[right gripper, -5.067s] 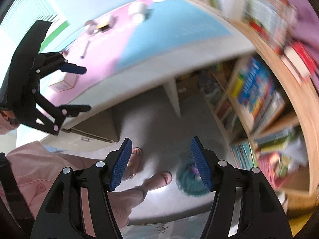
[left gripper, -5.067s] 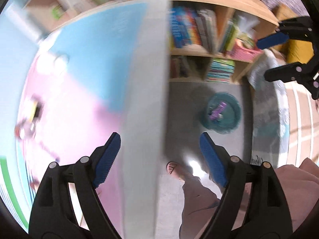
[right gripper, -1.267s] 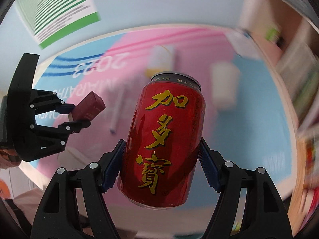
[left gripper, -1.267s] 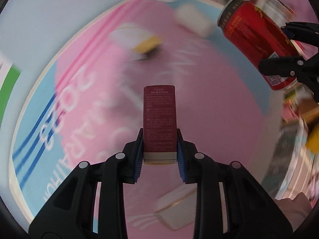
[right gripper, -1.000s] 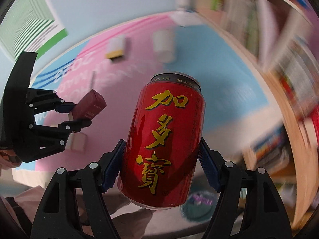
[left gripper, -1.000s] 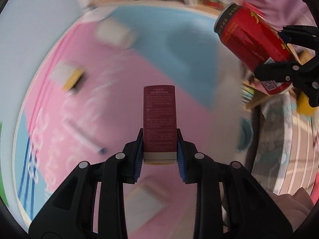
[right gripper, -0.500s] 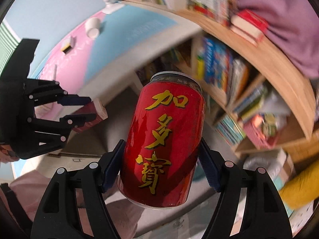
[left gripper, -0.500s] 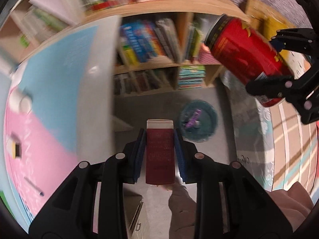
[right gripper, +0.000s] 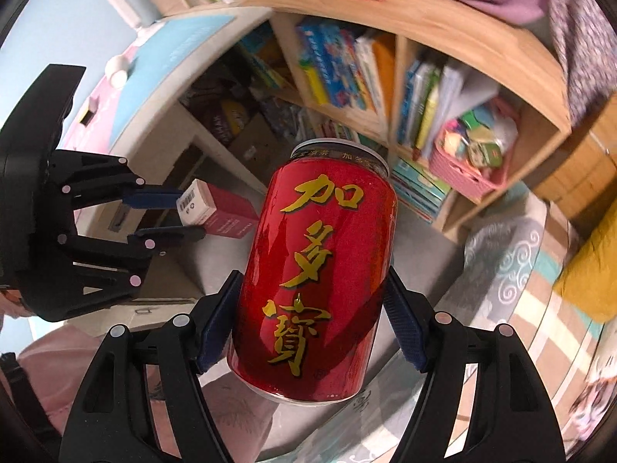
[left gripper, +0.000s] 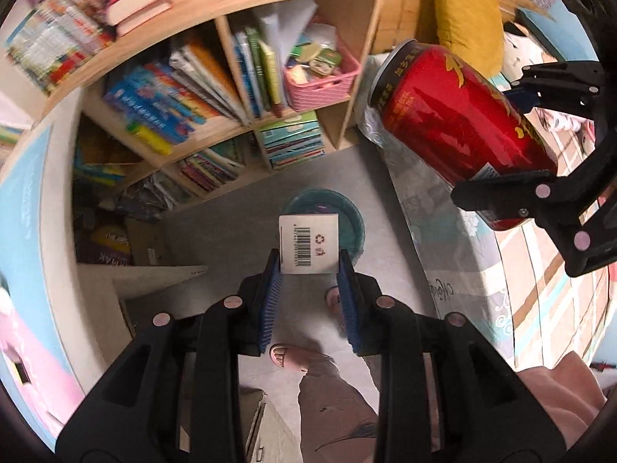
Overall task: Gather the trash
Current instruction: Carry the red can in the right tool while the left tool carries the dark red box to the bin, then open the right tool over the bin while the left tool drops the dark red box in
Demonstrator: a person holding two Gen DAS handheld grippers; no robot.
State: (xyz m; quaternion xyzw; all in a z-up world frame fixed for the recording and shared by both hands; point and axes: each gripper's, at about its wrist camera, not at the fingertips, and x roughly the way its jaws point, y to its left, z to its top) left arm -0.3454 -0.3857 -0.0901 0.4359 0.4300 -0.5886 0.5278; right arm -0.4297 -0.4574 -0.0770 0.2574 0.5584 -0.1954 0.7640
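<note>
Left wrist view: left gripper [left gripper: 308, 270] clamps the box [left gripper: 308, 244], which hangs over the teal bin [left gripper: 356, 227] on the floor. At two o'clock, right gripper [left gripper: 513, 139] grips the can [left gripper: 459, 123]. Best centre each over the bin before releasing.

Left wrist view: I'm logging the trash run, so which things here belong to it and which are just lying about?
Part of the job:
- small box, clamped in the left gripper
- red can, clamped in the right gripper
- teal bin on the floor

Just lying about:
- books
- pink basket
- yellow cushion
</note>
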